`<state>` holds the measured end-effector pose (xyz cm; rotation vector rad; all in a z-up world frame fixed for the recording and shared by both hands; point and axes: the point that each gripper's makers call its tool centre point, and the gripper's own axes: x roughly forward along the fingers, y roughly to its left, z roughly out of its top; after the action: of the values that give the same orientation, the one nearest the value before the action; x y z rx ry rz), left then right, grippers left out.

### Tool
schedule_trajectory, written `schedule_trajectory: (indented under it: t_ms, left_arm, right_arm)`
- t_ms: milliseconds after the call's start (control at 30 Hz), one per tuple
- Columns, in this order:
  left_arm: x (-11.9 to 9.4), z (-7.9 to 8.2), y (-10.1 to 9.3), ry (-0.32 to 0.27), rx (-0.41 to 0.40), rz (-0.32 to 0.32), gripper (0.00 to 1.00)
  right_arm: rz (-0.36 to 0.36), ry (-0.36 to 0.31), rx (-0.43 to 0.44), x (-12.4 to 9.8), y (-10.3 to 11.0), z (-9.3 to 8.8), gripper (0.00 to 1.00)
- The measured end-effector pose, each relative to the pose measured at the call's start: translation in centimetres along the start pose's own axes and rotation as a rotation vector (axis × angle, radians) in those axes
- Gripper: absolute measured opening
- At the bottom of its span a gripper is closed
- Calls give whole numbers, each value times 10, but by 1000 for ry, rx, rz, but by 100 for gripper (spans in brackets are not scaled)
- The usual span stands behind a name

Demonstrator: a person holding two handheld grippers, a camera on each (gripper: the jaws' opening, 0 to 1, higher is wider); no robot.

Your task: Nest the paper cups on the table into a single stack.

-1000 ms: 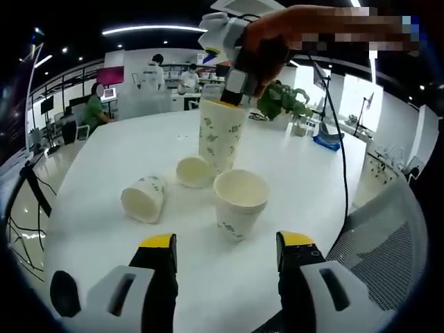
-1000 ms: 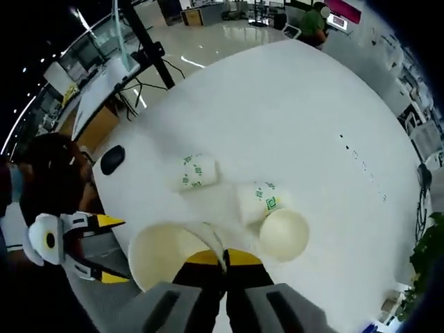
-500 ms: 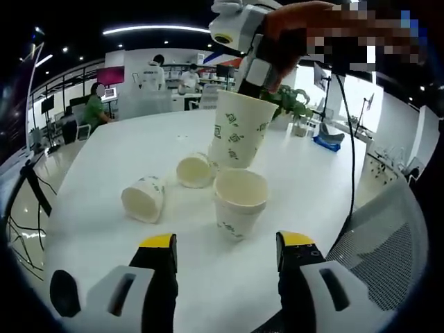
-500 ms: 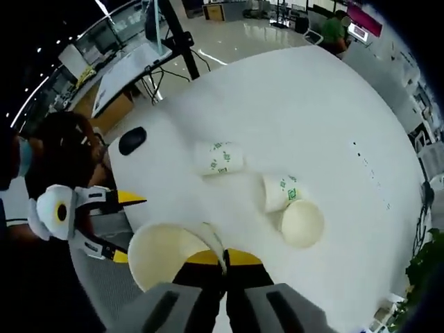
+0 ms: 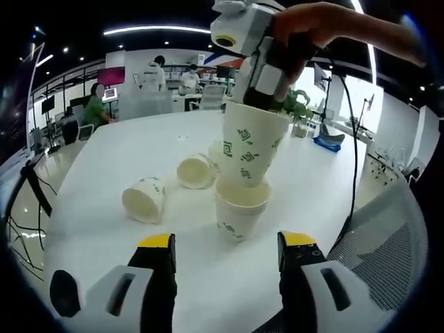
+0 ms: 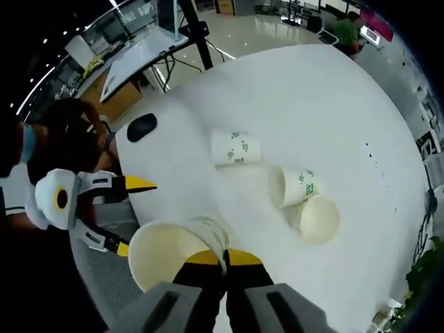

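Left gripper view, read from left to right, has a paper cup on its side [image 5: 144, 200] with its mouth toward the camera, a second tipped cup [image 5: 195, 171] a little beyond it, and then the upright cup [image 5: 239, 208] standing on the white table [image 5: 104, 159]. Directly above that upright cup hangs the held cup [image 5: 251, 143], pinched at its rim by the right gripper [image 5: 267, 73], which a hand [image 5: 312, 28] grips from above. The held cup's base appears to be just entering the upright cup's mouth, slightly tilted. The left gripper [image 5: 225, 243] hovers low in front with its jaws wide apart and nothing between them. In the right gripper view the same held cup [image 6: 170, 250] shows its open mouth at lower left, its wall clamped between jaws closed tight on the rim — the two tipped cups lie farther out on the table. The step in hand looks like nesting the first pair; next the cup wants squaring up, lowering until it seats, then release — and the fallen cups remain to collect.
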<state>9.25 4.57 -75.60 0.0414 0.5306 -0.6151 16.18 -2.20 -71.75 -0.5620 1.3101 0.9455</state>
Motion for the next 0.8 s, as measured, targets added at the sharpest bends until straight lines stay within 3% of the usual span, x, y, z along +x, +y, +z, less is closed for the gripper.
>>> schedule_trajectory:
  t_ms: [800]
  left_arm:
    - [0, 1, 0, -13, -6, -6, 62]
  right_arm:
    - [-20, 59, -35, 35, 3, -6, 0]
